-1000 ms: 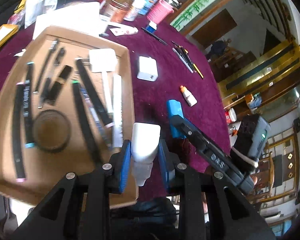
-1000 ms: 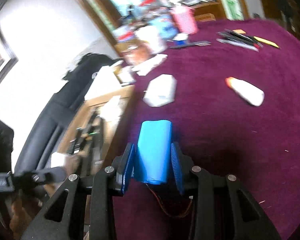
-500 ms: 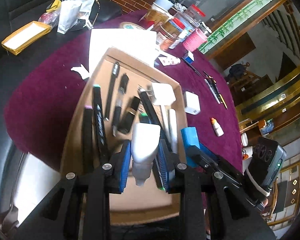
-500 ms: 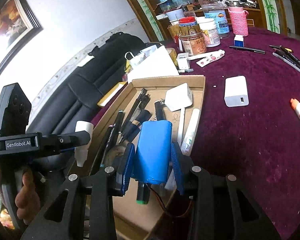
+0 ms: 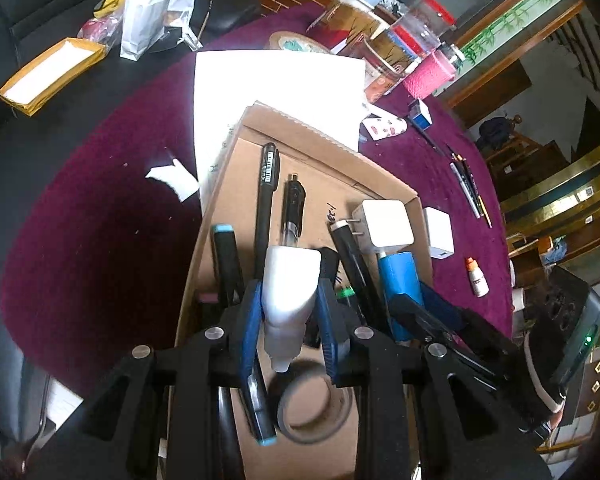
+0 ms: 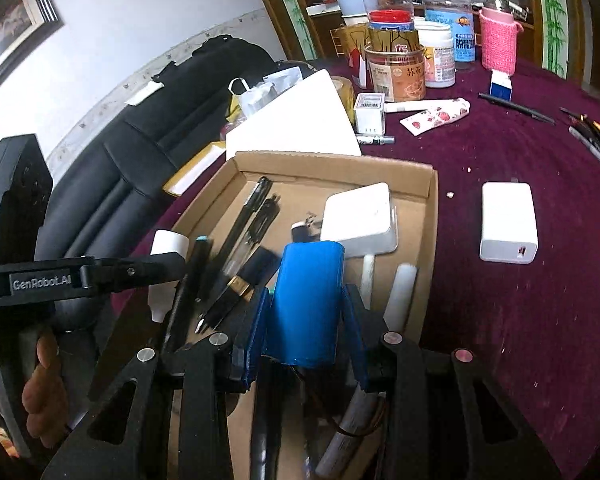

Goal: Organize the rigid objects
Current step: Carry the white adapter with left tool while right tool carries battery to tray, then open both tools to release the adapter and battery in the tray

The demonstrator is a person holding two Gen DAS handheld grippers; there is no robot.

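My left gripper is shut on a small white plastic bottle, nozzle pointing back toward the camera, held above a shallow cardboard tray. My right gripper is shut on a blue cylindrical battery pack with wires trailing under it, also over the cardboard tray. In the left wrist view the blue pack hangs just right of the bottle. The tray holds several black pens, a white charger, white sticks and a roll of tape.
On the purple cloth right of the tray lie a second white charger, a small orange-capped bottle and several pens. Jars and a pink cup stand at the back. A white sheet lies behind the tray; black sofa at left.
Both grippers have travelled left from above the purple cloth to above the tray, each still holding its object. The tray now fills the middle of both views.
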